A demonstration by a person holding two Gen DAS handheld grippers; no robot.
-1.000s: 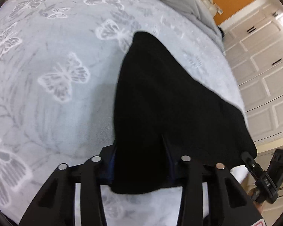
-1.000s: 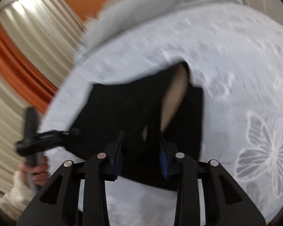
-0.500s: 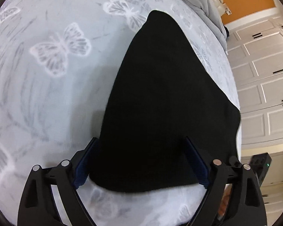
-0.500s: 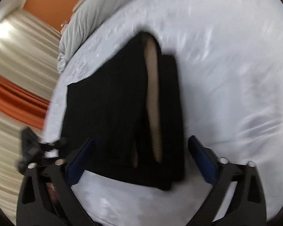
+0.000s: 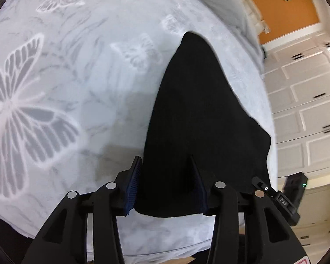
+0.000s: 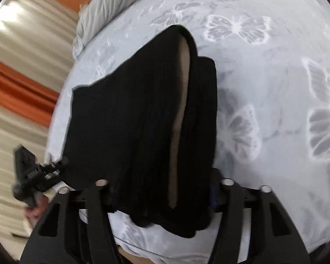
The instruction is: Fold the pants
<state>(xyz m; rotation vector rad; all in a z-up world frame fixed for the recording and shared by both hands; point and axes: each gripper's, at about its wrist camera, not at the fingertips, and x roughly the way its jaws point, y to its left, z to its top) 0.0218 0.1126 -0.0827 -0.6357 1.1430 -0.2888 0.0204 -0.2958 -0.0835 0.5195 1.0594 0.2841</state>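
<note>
The black pants lie folded on the pale butterfly-print bedspread. In the left wrist view my left gripper has closed in on the near edge of the pants, with a bunch of cloth between its blue pads. In the right wrist view the pants show a beige inner lining strip. The right gripper straddles the near edge; its fingertips are hidden under the cloth. Each gripper shows at the other view's edge: the right one, the left one.
White cabinet doors and an orange wall stand beyond the bed on the right. A grey pillow lies at the bed's head. Striped beige and orange curtains hang at the left. The bed's near edge is close below.
Both grippers went from shut on the pants to wide open half a second ago. Now the left has narrowed onto the near edge again, and the right has pushed in over the cloth.
</note>
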